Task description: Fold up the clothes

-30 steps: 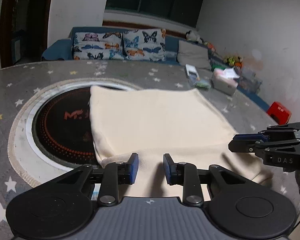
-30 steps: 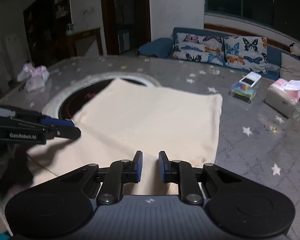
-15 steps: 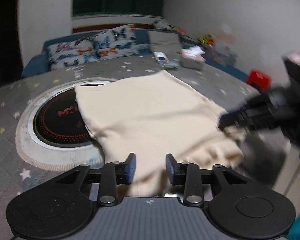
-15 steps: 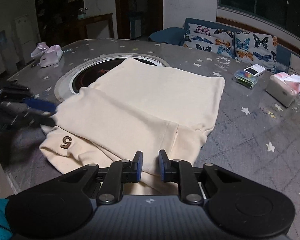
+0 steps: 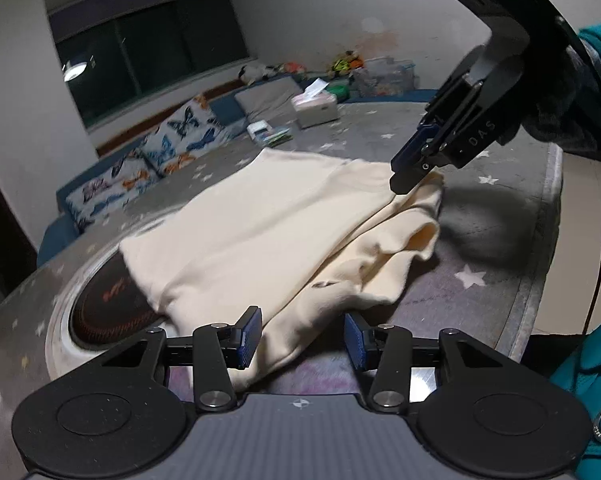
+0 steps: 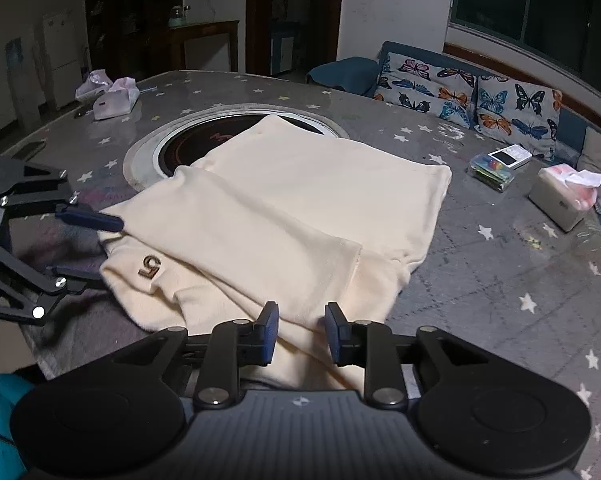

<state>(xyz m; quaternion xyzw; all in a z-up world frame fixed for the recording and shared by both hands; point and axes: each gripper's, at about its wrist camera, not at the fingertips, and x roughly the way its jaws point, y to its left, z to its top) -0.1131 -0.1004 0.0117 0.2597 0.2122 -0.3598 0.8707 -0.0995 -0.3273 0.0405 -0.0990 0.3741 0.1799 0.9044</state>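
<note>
Garment [image 6: 300, 208]: we now see it folded over, "5" patch up. Left gripper [image 5: 300, 338], at its 9 o'clock: jaws opening, wider than before, cloth between, unclamped. Right gripper [image 6: 300, 332], 6 o'clock: jaws opening over the hem.

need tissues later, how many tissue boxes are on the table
2. One tissue box sits at the table's right edge near the sofa; another sits at the far left, beside a plastic bag. More could lie outside both views.

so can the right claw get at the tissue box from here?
Probably yes: the tissue box sits on bare table beyond the shirt, nothing between it and the opening right claw, which holds nothing.
</note>
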